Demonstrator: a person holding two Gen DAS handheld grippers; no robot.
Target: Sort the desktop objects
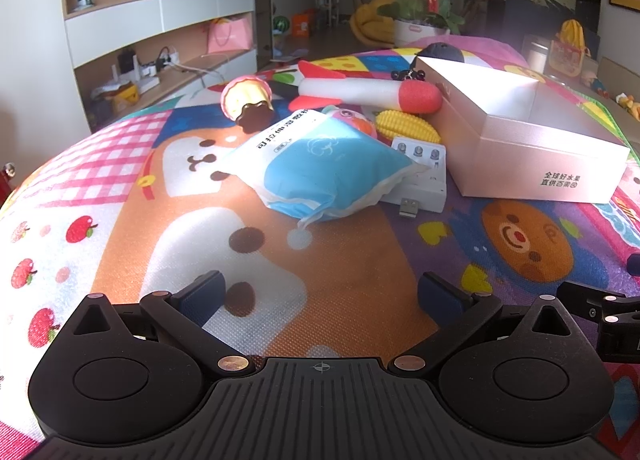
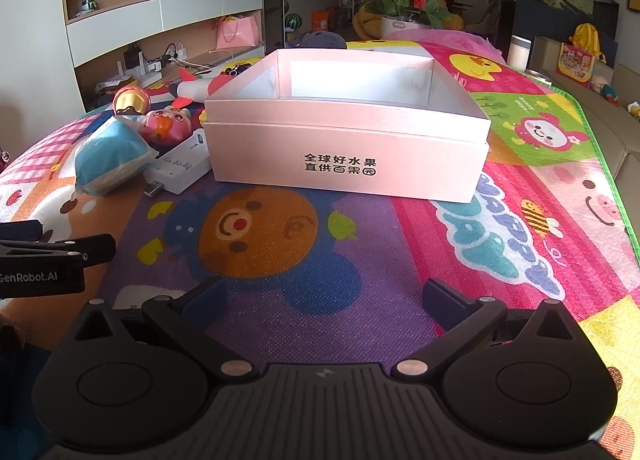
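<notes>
A: How do the two claws stand?

B: The left gripper [image 1: 320,294] has its jaws spread wide with nothing between them, low over the cartoon play mat [image 1: 120,196]. The right gripper [image 2: 326,296] is the same: jaws wide apart, empty, above the mat's purple patch.

A: What lies ahead of the left one?

B: Straight ahead, nearest, a blue and white pouch [image 1: 320,172] with printed characters. It leans on a white battery charger [image 1: 420,176] just to its right. Behind the pouch sit a pink round toy [image 1: 348,120] and a yellow toy corn [image 1: 408,126]. Further back lie a foam rocket [image 1: 368,94] on its side and, to its left, a toy cupcake [image 1: 248,102] tipped over.

A: And the box?

B: The pink open box [image 2: 348,164] stands directly ahead of the right claw, upright, its inside bare as far as the view reaches. From the left claw it is ahead and to the right, just beside the charger.

A: Are the claws close together?

B: The left one's side shows at the left edge of the right wrist view, near but apart.
</notes>
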